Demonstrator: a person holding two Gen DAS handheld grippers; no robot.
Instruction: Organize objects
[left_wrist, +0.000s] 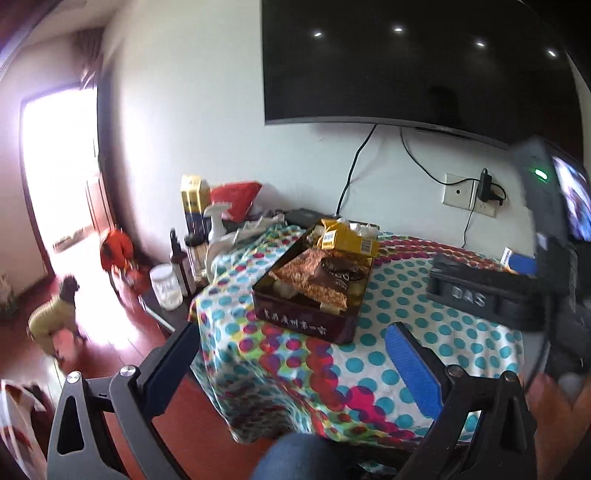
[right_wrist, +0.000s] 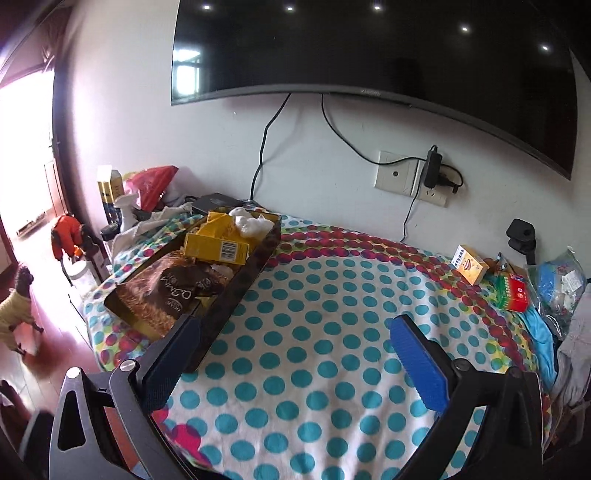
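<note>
Dogs: 2 on the red wood floor at far left, one in a yellow coat (left_wrist: 51, 317), one in an orange coat (left_wrist: 116, 251), both near the bright doorway.
Left clutter: tall yellow and blue carton (left_wrist: 194, 201), dark pump bottle (left_wrist: 181, 264) and white jar (left_wrist: 166, 286) crowded at the left edge of the surface (right_wrist: 314, 332), which carries a polka-dot cloth.
Tray: dark oblong tray (right_wrist: 236, 280) on the left part of the surface, holding a brown snack packet (right_wrist: 177, 291), a yellow box with a barcode (right_wrist: 218, 245) and crumpled white wrapping (right_wrist: 251, 221) at its far end.
Left tool: left tool (left_wrist: 291, 365) spread wide, nothing between its fingers, hovering over the near left corner of the surface, just short of the tray.
Right tool: right tool (right_wrist: 295, 358) also spread wide and holding nothing, above bare cloth in the middle; its left finger overlaps the tray's near end in the right wrist view, contact cannot be told.
Wall: large dark television (right_wrist: 369, 55) above, 2 cables hanging to a white socket plate (right_wrist: 399, 177).
Right clutter: small orange and white box (right_wrist: 471, 264), red and green box (right_wrist: 513, 293) beside it, clear plastic bag (right_wrist: 557, 284) at the far right edge.
Person: a hand (left_wrist: 554, 406) at the lower right of the left wrist view, blurred.
</note>
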